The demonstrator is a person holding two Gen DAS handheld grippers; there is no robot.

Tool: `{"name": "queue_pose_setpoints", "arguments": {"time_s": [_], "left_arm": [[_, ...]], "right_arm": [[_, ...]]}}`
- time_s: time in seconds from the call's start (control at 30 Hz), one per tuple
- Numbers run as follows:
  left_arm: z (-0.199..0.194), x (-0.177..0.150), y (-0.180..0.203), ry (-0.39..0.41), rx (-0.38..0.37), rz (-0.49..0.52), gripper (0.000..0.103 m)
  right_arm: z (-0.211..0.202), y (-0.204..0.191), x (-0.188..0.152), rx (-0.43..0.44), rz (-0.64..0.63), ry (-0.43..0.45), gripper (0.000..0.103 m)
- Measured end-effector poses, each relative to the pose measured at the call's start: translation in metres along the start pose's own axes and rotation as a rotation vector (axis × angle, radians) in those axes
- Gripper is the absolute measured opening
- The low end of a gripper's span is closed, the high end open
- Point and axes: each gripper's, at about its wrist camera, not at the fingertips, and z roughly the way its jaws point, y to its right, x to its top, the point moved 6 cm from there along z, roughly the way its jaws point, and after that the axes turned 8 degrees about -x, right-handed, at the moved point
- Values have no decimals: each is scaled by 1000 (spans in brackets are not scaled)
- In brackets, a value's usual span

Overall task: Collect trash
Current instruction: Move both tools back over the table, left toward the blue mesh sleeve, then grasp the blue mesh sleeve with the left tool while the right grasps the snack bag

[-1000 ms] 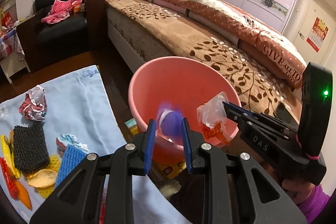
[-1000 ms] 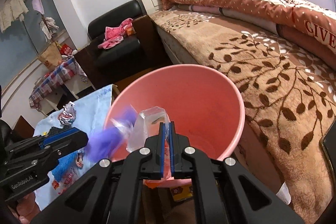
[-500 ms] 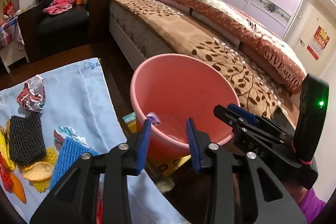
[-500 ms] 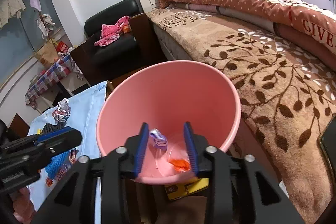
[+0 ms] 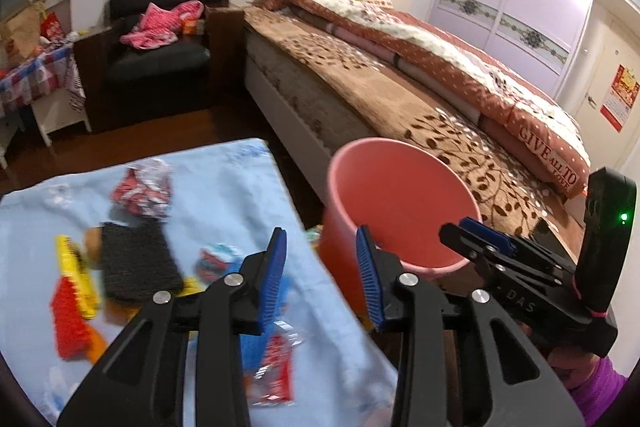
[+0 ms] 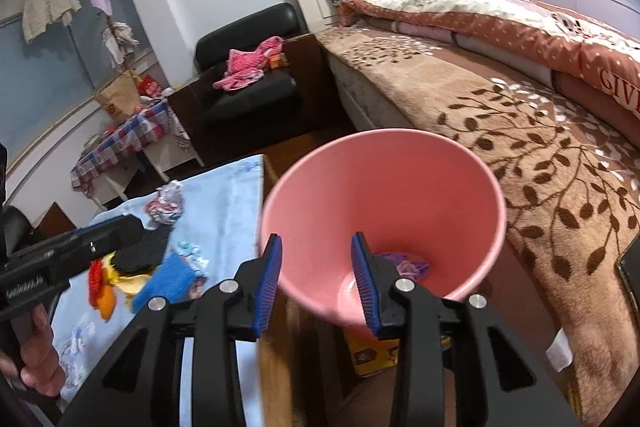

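Two grippers: left (image 5: pixel 322 279) and right (image 6: pixel 316 281) both gaping, nothing between the fingers.
Bin (image 6: pixel 472 183): pink, beside bed (image 6: pixel 520 115); purple scrap (image 6: pixel 408 265) on its bottom.
Cloth (image 5: pixel 224 183): wrappers (image 5: pixel 142 187), sponges (image 5: pixel 136 259) remain.

We see a plain pink bucket (image 6: pixel 384 179), a pale blue cloth (image 5: pixel 224 195) with faint flower print, a black mesh sponge (image 5: pixel 138 261), a brown bedspread (image 6: pixel 500 115) patterned with leafy branches, and a black armchair (image 5: pixel 160 43) holding bright pink clothes (image 5: pixel 160 25).
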Motion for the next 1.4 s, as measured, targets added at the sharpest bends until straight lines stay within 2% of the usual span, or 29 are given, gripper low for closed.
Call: {"name": "queue_pose_setpoints", "arguments": {"time_s": [0.27, 0.43, 0.97, 1.2, 1.23, 1.27, 1.4], "left_arm": [[-47, -13, -44, 40, 74, -32, 36], [-57, -35, -67, 7, 91, -70, 36], [7, -72, -77, -148, 82, -78, 36], [17, -78, -83, -157, 49, -102, 36], [17, -79, -83, -156, 45, -103, 34], [17, -79, -82, -152, 37, -102, 23], [10, -77, -82, -123, 22, -112, 7]], "right_arm": [[-10, -38, -17, 69, -48, -33, 35], [-7, -55, -29, 100, -70, -68, 35], [6, -86, -56, 160, -134, -152, 35], [12, -94, -64, 175, -155, -190, 35], [13, -96, -65, 178, -158, -193, 35], [13, -98, -66, 181, -163, -197, 35], [14, -105, -71, 188, -177, -209, 35]]}}
